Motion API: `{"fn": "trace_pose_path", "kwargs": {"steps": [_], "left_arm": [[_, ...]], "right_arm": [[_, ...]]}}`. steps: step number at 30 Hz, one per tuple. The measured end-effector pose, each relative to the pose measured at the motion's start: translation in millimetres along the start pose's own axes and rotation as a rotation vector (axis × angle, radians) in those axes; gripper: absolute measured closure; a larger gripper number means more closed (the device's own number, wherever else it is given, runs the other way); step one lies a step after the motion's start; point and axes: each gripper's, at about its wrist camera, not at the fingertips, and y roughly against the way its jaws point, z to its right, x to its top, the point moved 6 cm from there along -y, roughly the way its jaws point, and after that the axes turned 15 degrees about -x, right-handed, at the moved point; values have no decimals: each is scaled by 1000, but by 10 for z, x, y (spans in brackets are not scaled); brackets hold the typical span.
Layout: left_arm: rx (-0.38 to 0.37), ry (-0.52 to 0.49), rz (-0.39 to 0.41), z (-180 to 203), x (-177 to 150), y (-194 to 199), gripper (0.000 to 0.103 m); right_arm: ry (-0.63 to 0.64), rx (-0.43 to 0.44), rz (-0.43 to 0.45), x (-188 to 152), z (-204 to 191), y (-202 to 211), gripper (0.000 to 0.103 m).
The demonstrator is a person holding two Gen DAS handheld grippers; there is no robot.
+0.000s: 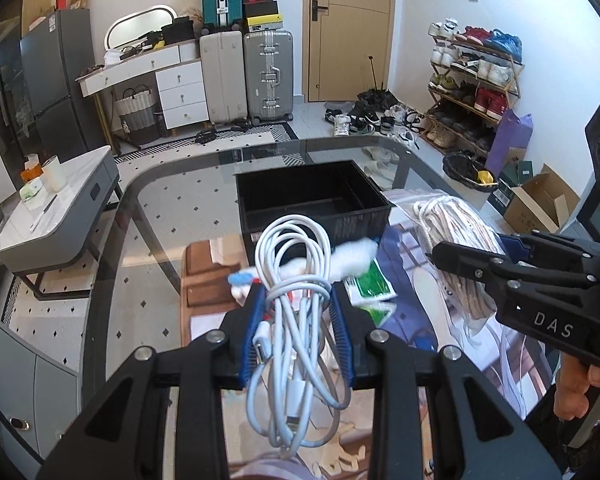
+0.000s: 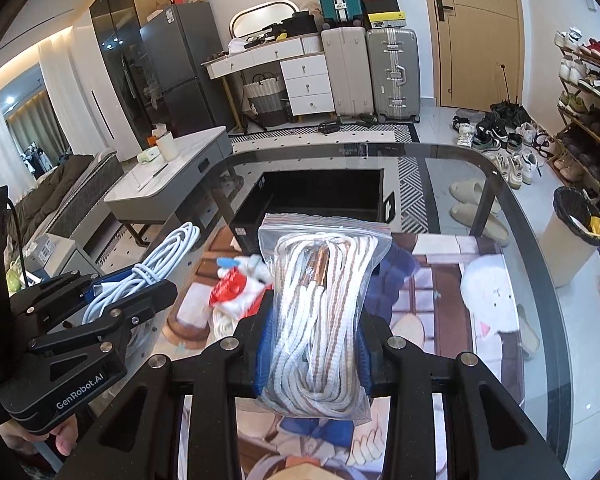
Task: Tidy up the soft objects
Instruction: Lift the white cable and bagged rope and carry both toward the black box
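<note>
White cable bundle [image 1: 296,308]: coiled, clamped between the blue pads of the left gripper [image 1: 300,312], lifted above the glass table [image 1: 160,208]. Bag of rope [image 2: 320,312]: clear zip bag of white-and-brown cord, clamped in the jaws of the right gripper [image 2: 314,344], also raised. Black bin [image 1: 312,200]: open-topped, at twelve o'clock beyond both loads. Green packet [image 1: 374,284]: on the printed mat [image 1: 412,272], at two o'clock from the cable.

Left gripper [image 1: 298,308] fingers [image 1: 256,320] clamp coiled white cable [image 1: 296,280] above glass table [image 1: 160,216]; black bin [image 1: 312,200] beyond.
</note>
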Motion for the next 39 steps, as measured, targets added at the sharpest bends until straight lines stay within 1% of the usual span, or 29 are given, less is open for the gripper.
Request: {"fn": "trace_pose_path", "kwargs": {"steps": [4, 13, 28, 39], "left_arm": [[7, 1, 16, -73, 136, -25, 72], [10, 2, 19, -207, 352, -198, 72], [15, -22, 30, -266, 783, -470, 72], [10, -16, 37, -424, 975, -686, 72]], "right_arm": [[-9, 4, 5, 146, 7, -60, 70], [-11, 4, 7, 469, 31, -241, 70], [-14, 24, 20, 952, 12, -586, 70], [-12, 38, 25, 1269, -99, -870, 70]]}}
